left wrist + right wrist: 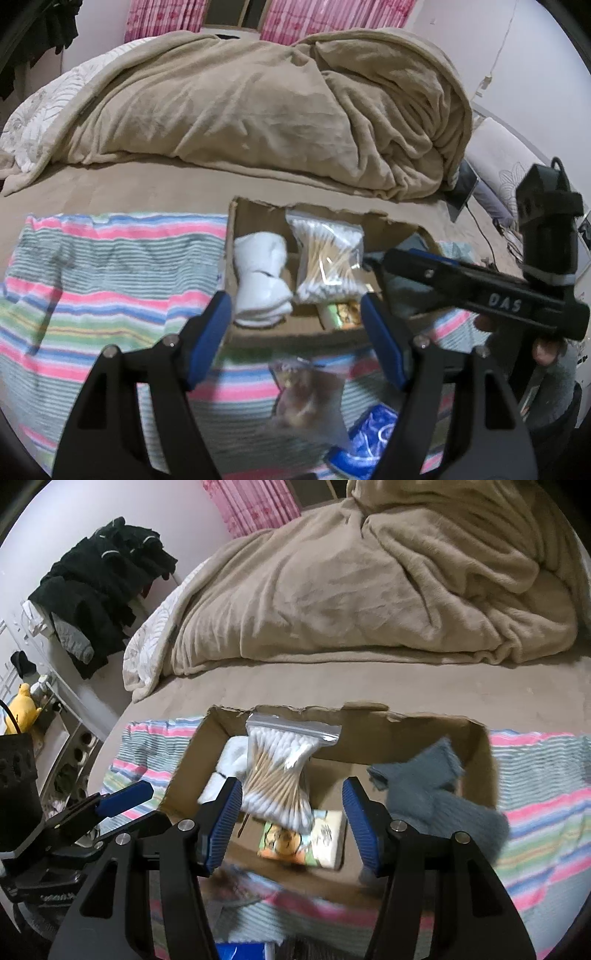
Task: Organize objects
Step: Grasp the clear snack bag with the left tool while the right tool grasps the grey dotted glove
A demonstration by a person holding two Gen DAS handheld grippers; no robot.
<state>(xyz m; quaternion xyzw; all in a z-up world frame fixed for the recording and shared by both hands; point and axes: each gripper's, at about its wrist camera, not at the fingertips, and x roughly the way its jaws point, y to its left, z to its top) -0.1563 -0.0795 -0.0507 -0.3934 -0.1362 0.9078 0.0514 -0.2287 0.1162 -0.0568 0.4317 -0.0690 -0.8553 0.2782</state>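
An open cardboard box [406, 731] sits on a striped towel [92, 288] on the bed. In it are a clear bag of cotton swabs [280, 771], rolled white socks [260, 277] and a small printed packet [306, 838]. A grey sock [436, 790] hangs over the box's right wall. My left gripper [295, 328] is open and empty above the box's near edge; a clear bag [310, 398] and a blue packet [365, 443] lie below it. My right gripper [291, 819] is open and empty over the box; it also shows in the left wrist view [461, 284].
A bunched tan blanket [277, 110] fills the bed behind the box. A tablet and cable [463, 188] lie at the bed's right edge. Dark clothes [99, 587] and a yellow plush toy [22, 705] sit on shelving at the left. The box's box wall [258, 210] has a torn rim.
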